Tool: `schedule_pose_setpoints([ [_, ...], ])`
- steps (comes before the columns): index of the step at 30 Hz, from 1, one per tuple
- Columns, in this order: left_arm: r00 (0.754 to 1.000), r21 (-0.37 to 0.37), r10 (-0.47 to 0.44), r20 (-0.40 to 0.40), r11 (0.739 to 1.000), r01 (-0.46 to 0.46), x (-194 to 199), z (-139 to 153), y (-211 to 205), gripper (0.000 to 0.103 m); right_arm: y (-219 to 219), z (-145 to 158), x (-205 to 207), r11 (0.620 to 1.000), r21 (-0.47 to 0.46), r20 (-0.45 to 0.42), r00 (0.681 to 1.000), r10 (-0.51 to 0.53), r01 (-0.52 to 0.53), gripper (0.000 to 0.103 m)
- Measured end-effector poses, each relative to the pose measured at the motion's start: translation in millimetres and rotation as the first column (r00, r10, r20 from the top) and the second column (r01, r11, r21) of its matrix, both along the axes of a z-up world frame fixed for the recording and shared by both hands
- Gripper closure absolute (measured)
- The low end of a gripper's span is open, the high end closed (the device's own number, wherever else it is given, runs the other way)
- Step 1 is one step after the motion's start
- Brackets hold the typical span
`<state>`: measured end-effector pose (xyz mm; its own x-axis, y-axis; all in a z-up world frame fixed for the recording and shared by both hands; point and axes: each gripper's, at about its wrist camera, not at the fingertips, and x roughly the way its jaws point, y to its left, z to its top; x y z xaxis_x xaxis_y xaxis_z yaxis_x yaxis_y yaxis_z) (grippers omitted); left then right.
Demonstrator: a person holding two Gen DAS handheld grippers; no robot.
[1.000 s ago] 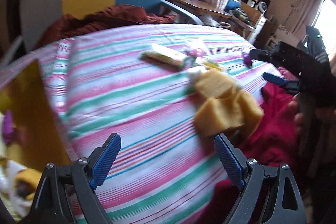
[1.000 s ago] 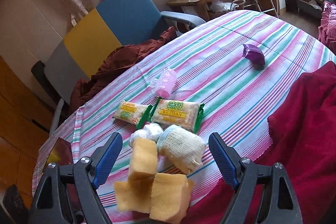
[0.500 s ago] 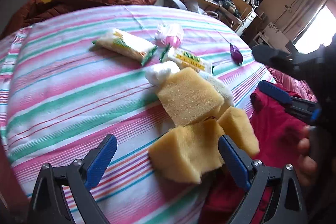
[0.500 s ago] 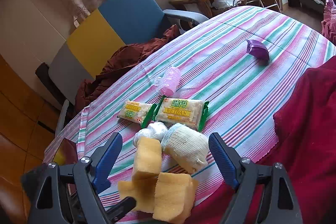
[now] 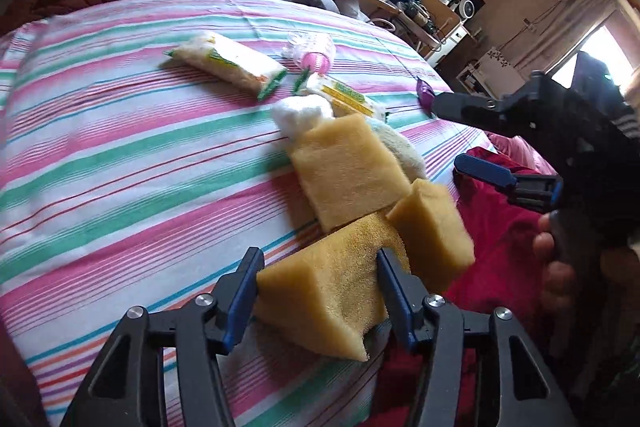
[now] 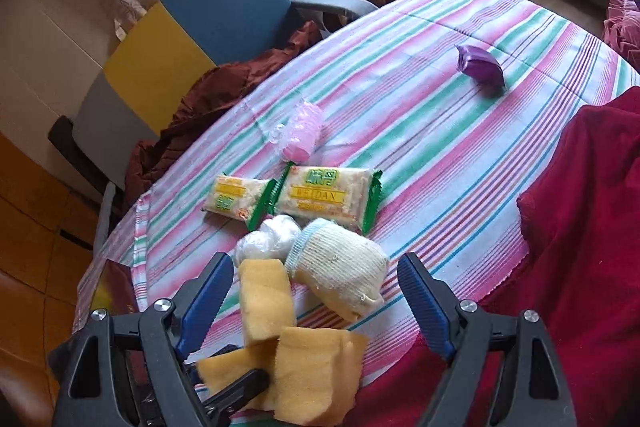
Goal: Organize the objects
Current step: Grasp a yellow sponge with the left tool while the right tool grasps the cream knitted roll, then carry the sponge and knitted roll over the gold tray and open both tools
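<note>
Yellow sponge block point(image 5: 332, 291) clamped between the blue pads of the left gripper point(image 5: 318, 291), at the near edge of the striped surface point(image 5: 120, 147); jaws narrowed onto both its sides, foam slightly squeezed. Two more sponge blocks just beyond: a flat one point(image 5: 348, 171) leaning up against the pile, and a smaller one point(image 5: 434, 227) at the edge, touching the held block. Behind them a white net-wrapped bundle point(image 6: 340, 271) and a small white plastic-wrapped ball point(image 6: 266, 241), both pressed against the sponges. Farther back, two green-edged snack packets end to end: the smaller point(image 6: 234, 197) on the left, the larger, marked WEIDAN, point(image 6: 326, 195) on the right. Pink roll in clear wrap point(image 6: 302, 131) just past the packets. Purple packet point(image 6: 480, 65) well apart, alone toward the far side. Red cloth point(image 6: 580, 227) draped over the near right edge of the surface. Right gripper point(image 6: 316, 291) held above the sponge pile, jaws spread wide, nothing between them. Blue and yellow chair point(image 6: 192, 23) with brown fabric point(image 6: 224, 83) heaped on its seat behind the surface.
</note>
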<state>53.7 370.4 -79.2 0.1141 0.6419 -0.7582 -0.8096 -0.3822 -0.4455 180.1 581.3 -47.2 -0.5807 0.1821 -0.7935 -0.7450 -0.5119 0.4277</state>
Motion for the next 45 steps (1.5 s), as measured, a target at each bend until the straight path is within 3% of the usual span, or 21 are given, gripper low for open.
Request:
schedule_pose_setpoints([
  [7, 0.996, -0.020, 0.061, -0.061, 0.998, -0.062, -14, 3, -40, 0.044, 8, -20, -32, 1.000, 0.006, 0.147, 0.989, 0.028, -0.029, 0.017],
  [11, 0.991, -0.015, 0.097, -0.091, 0.995, -0.099, -17, -1, -42, 0.032, 14, -49, -53, 0.998, -0.026, 0.282, 0.958, 0.058, -0.053, 0.017],
  [14, 0.990, -0.020, 0.110, -0.083, 0.994, -0.112, -19, -7, -33, 0.022, 13, -53, -57, 0.996, -0.029, 0.282, 0.955, 0.091, -0.086, 0.021],
  [16, 0.993, -0.019, 0.104, -0.059, 0.994, -0.105, -21, -11, -28, 0.018, 10, -52, -57, 0.994, -0.041, 0.261, 0.959, 0.110, -0.103, 0.031],
  [17, 0.992, -0.014, 0.107, -0.065, 0.994, -0.108, -21, -11, -27, 0.018, 8, -52, -57, 0.992, -0.048, 0.252, 0.960, 0.121, -0.113, 0.039],
  [20, 0.992, -0.007, 0.101, -0.077, 0.995, -0.102, -18, -11, -27, 0.023, 5, -50, -56, 0.992, -0.030, 0.253, 0.959, 0.128, -0.125, 0.042],
  [21, 0.992, -0.005, 0.103, -0.074, 0.995, -0.103, -19, -11, -29, 0.028, 5, -49, -55, 0.992, -0.032, 0.239, 0.962, 0.129, -0.125, 0.045],
  [22, 0.993, 0.004, 0.101, -0.056, 0.995, -0.100, -20, -10, -30, 0.040, 5, -45, -55, 0.992, -0.033, 0.225, 0.966, 0.129, -0.124, 0.046],
  [23, 0.995, 0.010, 0.093, -0.038, 0.996, -0.092, -19, -8, -30, 0.043, 5, -43, -54, 0.992, -0.029, 0.208, 0.970, 0.127, -0.124, 0.047],
  [26, 0.993, 0.010, 0.072, -0.097, 0.997, -0.071, -9, -1, -30, 0.048, 5, -30, -49, 0.992, 0.000, 0.142, 0.982, 0.121, -0.122, 0.047],
  [33, 0.982, 0.033, 0.077, -0.173, 0.997, -0.072, 5, 26, -47, 0.051, 3, -7, -39, 0.993, 0.035, -0.013, 0.993, 0.117, -0.116, 0.047],
  [40, 0.963, 0.101, 0.175, -0.203, 0.982, -0.157, -3, 58, -94, 0.050, 1, 13, -33, 0.990, 0.103, -0.101, 0.989, 0.107, -0.096, 0.047],
  [45, 0.943, 0.142, 0.271, -0.196, 0.959, -0.246, -18, 73, -134, 0.050, -7, 21, -23, 0.988, 0.019, -0.248, 0.957, 0.153, -0.153, 0.047],
])
